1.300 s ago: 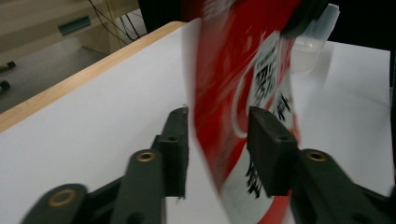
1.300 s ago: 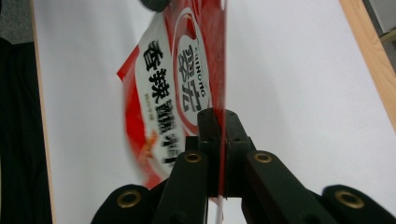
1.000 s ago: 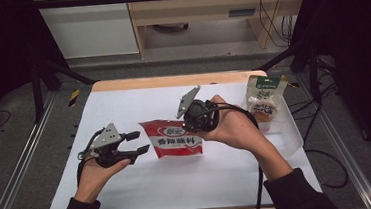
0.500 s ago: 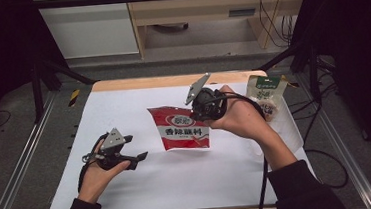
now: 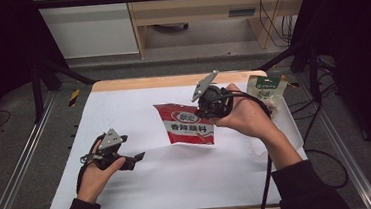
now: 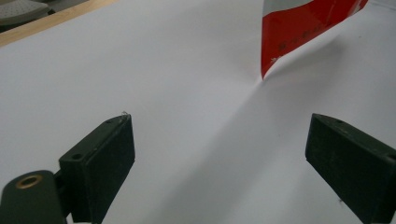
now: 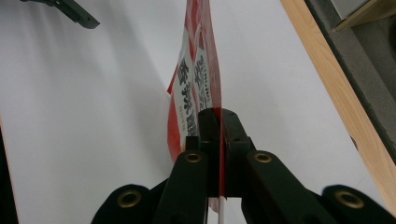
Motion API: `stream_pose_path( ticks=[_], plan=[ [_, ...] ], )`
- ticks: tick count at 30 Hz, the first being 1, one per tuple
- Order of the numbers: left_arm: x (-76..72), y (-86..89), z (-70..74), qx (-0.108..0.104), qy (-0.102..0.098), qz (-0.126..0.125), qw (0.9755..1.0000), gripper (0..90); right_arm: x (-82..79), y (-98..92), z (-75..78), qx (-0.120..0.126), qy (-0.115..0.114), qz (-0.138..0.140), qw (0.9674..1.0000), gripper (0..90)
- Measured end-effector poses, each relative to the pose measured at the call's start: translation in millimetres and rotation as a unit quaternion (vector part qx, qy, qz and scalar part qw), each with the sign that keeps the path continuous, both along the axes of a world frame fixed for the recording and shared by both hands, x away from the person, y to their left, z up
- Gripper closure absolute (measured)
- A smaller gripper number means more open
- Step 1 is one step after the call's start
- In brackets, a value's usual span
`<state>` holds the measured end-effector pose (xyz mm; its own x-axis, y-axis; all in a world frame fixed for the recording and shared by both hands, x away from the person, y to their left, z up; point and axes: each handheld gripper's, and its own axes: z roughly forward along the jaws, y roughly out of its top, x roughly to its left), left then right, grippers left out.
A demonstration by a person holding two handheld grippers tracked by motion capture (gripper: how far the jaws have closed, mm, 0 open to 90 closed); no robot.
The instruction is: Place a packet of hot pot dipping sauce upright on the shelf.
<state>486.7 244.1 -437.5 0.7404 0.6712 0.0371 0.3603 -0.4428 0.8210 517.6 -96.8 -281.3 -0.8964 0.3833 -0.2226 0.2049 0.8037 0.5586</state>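
The right claw (image 5: 205,114) covers the red packet (image 5: 187,124)'s edge, so the clamped part is hidden. In the left gripper view the packet (image 6: 299,32) runs off the top edge. Beside it, the green pouch (image 5: 265,88)'s print is too small to read.

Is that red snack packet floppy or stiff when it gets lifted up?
Probably fairly floppy: the red snack packet hangs and bends from one edge pinched in the right gripper. It seems light, since that thin pinch holds it. Its glossy film may be slippery.
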Motion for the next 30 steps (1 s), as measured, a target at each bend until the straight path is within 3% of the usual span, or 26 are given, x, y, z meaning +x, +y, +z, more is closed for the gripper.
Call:
stream_pose_path(
  ticks=[12,30],
  plan=[
    [-0.7,1.1,-2.1,-0.008,-0.004,0.0,1.0,6.7,-3.1,-10.5,5.9,0.005,-0.005,-0.003,1.0,89.7],
    [-1.5,2.1,-8.9,-0.006,0.003,0.012,0.9999,6.6,-13.5,-39.3,32.4,0.012,-0.031,-0.007,0.9994,89.7]
  ],
)
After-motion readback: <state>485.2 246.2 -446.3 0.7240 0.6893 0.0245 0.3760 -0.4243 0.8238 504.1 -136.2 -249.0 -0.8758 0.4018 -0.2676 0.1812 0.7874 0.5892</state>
